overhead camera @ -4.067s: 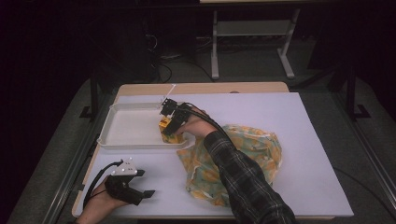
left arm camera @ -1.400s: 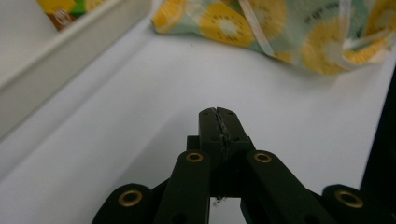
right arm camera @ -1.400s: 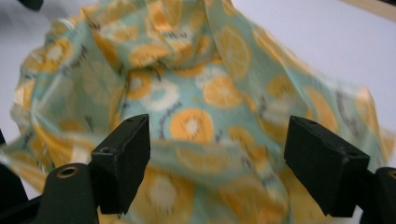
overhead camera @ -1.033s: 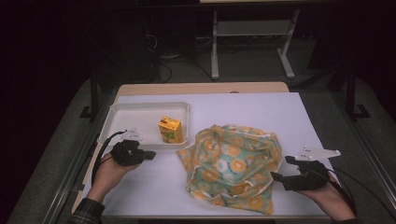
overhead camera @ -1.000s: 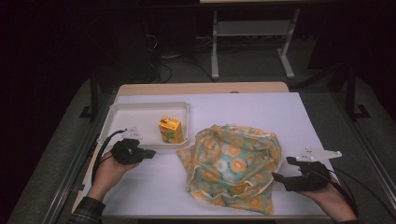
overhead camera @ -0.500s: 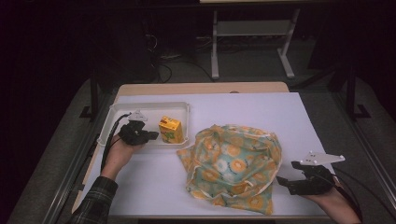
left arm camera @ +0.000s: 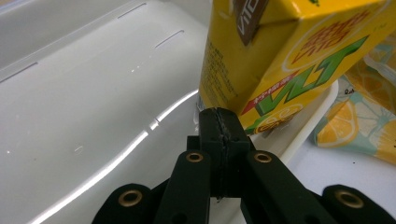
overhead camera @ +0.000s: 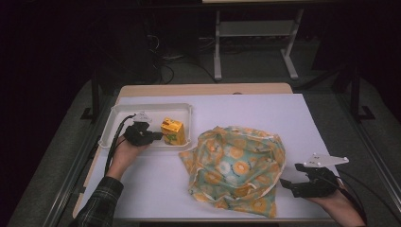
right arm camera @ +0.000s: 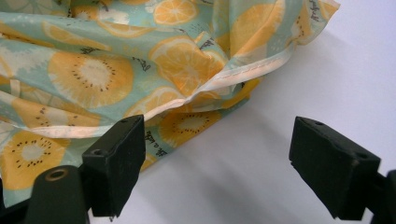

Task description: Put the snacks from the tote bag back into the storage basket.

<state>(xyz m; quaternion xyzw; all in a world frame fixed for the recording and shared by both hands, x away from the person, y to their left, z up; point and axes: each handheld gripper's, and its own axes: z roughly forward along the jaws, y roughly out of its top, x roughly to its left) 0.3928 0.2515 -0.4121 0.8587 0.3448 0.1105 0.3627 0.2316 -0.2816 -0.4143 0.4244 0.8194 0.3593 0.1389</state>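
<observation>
Two grippers work either side of my fruit-print cloth bag (overhead camera: pixel 236 168), which lies crumpled on the white table (overhead camera: pixel 283 118). To the bag's left, my left gripper (overhead camera: pixel 158 136) reaches over the near rim of the white tray (overhead camera: pixel 123 111), its tip just beside the yellow juice carton (overhead camera: pixel 172 131) standing inside. From above I cannot tell tip from carton, and my hand (overhead camera: pixel 124 152) covers most of the tool. The left gripper view settles it: the jaws are pressed together with nothing between them, their tip (left arm camera: pixel 219 122) at the foot of the carton (left arm camera: pixel 280 56), whose top is cut off by the frame; whether they touch it is hard to say. That view also shows a corner of the bag (left arm camera: pixel 369 126) beyond the tray wall (left arm camera: pixel 303 130). At the bag's right edge, my right gripper (overhead camera: pixel 295 182) rests near the table's front. Its own view shows the jaws spread wide, the left one against the bag's hem (right arm camera: pixel 163 84), bare table (right arm camera: pixel 261 154) between them. The bag's contents are hidden.
</observation>
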